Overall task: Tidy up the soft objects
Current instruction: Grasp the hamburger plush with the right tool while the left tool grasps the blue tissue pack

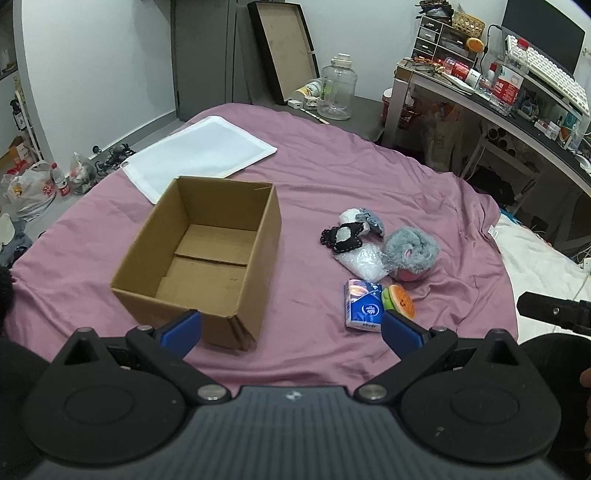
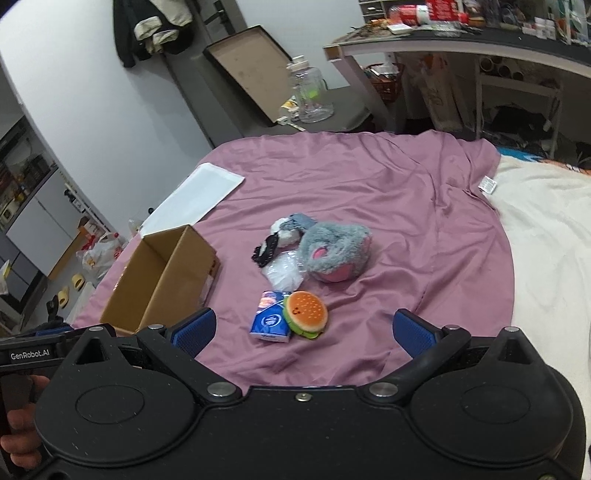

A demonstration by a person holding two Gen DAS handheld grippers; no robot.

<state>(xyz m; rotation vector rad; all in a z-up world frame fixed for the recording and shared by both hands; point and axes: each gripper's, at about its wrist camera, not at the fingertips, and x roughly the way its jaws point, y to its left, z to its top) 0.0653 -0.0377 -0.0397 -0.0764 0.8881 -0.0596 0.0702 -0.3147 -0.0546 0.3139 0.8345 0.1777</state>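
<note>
Cardboard box [image 1: 199,258] sits empty; both the left gripper [image 1: 291,325] and right gripper [image 2: 304,328] gape, holding nothing. Burger toy [image 2: 306,314] probably rolls if nudged.

A bed [image 1: 332,177] under a mauve cover fills the middle of the room, with a cream blanket [image 2: 546,229] on it beside the cover. Beyond the bed's far edge, on grey floor [image 1: 362,107], stand a clear plastic jug [image 1: 337,88] and a shallow dark tray [image 1: 284,48] leaning on the pale wall [image 1: 96,66]. Near the bed stands a cluttered desk [image 1: 491,103] with a keyboard [image 1: 554,74]. Also beside the bed, plastic bags [image 1: 29,188] lie on the floor, and a dark jacket [image 2: 147,26] hangs above.
</note>
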